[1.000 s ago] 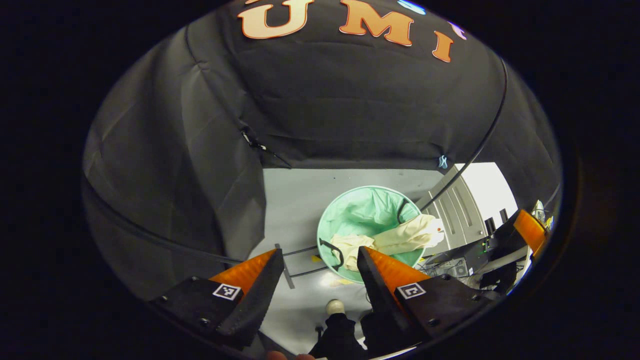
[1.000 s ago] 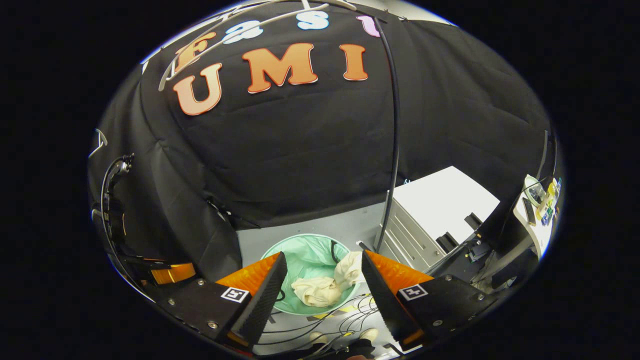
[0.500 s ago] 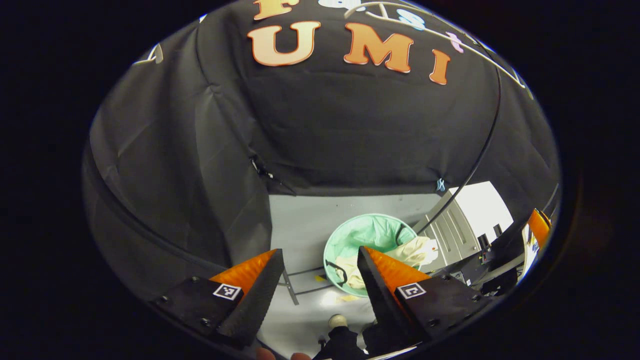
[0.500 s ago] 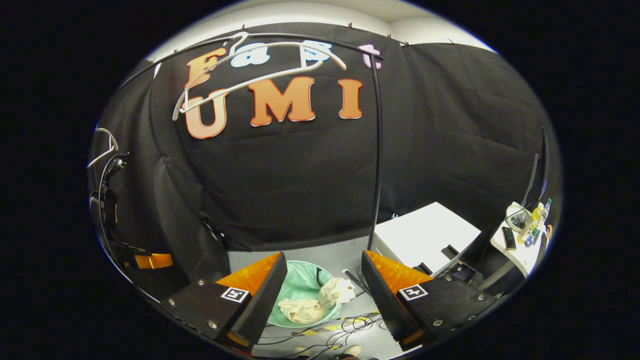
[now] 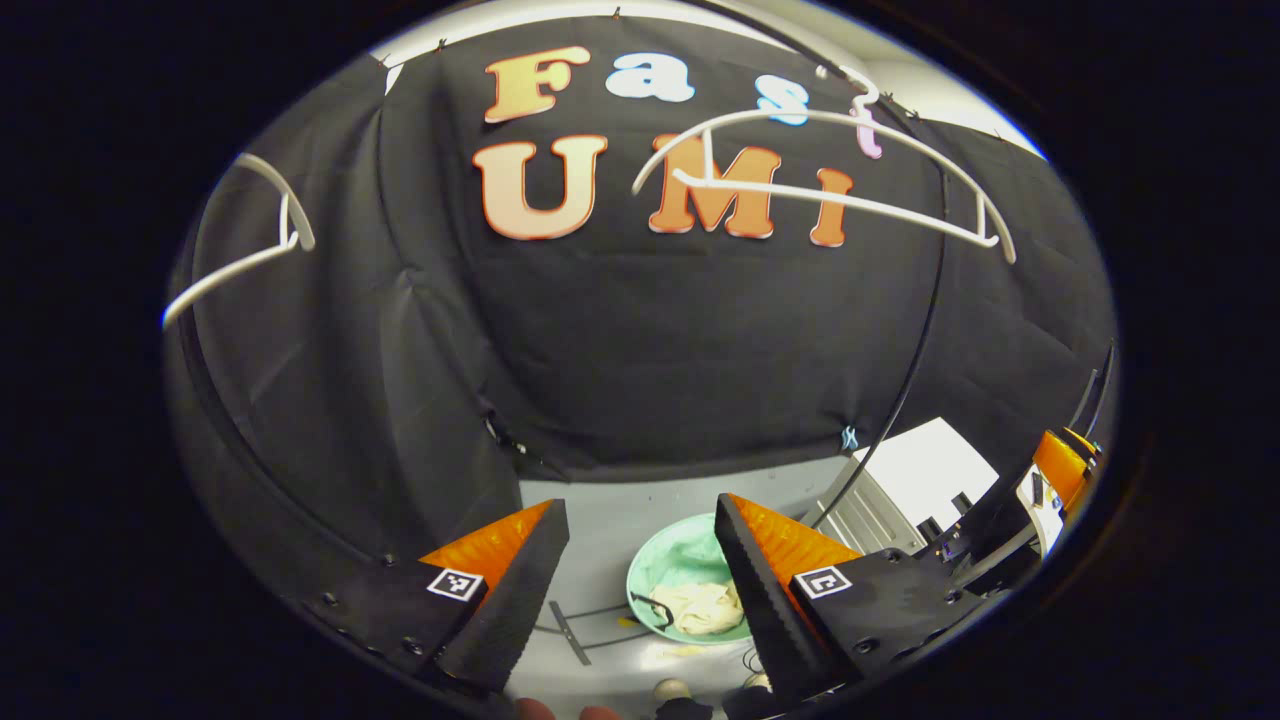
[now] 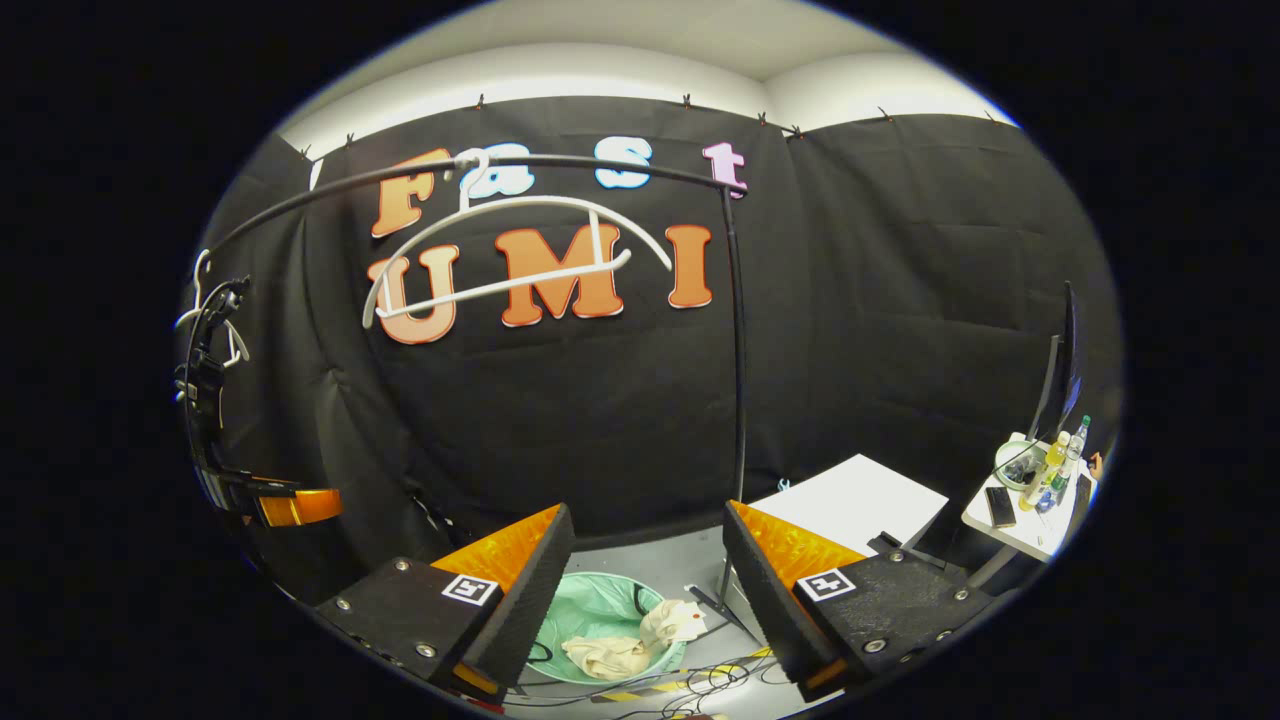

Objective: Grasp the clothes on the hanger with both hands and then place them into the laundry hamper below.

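A cream garment (image 5: 705, 606) lies bunched inside the mint-green laundry hamper (image 5: 668, 562) on the grey floor; in the right gripper view the cream garment (image 6: 625, 650) drapes over the rim of the laundry hamper (image 6: 590, 615). A bare white hanger (image 5: 820, 175) hangs from the black rail; the right gripper view has the white hanger (image 6: 510, 260) up at the left. My left gripper (image 5: 635, 590) is open, high above the hamper, nothing between its fingers. My right gripper (image 6: 650, 590) is also open and holds nothing. The other gripper (image 6: 290, 505) appears at the left edge.
A second white hanger (image 5: 240, 255) hangs at the far left. A white drawer cabinet (image 6: 860, 500) stands right of the hamper beside the rack's black upright pole (image 6: 738, 380). Cables (image 6: 650, 690) lie on the floor. A small table (image 6: 1030, 490) with bottles is at the far right.
Both grippers have risen and tilted upward away from the hamper, which now looks smaller and lower. The hangers and rail have come into view. The garment stays in the hamper.
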A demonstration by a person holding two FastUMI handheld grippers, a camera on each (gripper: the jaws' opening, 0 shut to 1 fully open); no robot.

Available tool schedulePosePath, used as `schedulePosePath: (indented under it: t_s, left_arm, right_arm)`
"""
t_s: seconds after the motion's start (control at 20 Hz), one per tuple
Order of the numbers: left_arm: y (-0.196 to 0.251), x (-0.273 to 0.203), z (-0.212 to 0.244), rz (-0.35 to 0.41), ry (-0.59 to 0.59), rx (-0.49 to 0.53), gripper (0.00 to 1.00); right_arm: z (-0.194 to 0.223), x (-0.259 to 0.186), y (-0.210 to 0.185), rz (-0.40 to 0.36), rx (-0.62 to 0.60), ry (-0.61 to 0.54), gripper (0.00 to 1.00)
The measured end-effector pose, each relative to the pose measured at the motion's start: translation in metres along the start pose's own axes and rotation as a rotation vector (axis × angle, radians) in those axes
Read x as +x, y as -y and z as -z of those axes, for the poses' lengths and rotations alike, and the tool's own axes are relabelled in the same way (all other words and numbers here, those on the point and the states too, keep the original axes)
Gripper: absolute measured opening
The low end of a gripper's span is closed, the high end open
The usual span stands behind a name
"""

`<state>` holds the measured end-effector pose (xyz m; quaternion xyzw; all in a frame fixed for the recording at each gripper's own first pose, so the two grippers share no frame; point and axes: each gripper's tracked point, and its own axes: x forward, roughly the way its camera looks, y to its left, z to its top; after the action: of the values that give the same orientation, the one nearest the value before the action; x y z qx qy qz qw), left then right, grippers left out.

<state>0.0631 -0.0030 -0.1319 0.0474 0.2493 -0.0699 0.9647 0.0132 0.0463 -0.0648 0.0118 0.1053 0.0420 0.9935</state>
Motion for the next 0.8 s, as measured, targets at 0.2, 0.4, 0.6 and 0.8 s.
schedulePosePath:
  t_s: [0.2,0.4,0.6,0.8]
  left_arm:
    - [0.008,-0.017,-0.05,0.002,0.163,-0.015,0.97]
    - [0.005,-0.043,-0.088,-0.016,0.295,-0.02,0.98]
    - [0.007,-0.076,-0.134,-0.018,0.433,-0.06,0.96]
    - [0.003,-0.096,-0.152,-0.094,0.516,-0.059,0.94]
  right_arm:
    - [-0.037,-0.016,0.002,-0.006,-0.003,0.072,0.93]
    - [-0.064,-0.027,0.004,-0.01,-0.025,0.139,0.93]
    - [-0.084,-0.032,0.01,-0.025,-0.033,0.179,0.93]
    - [-0.115,-0.039,0.028,-0.035,-0.038,0.231,0.93]
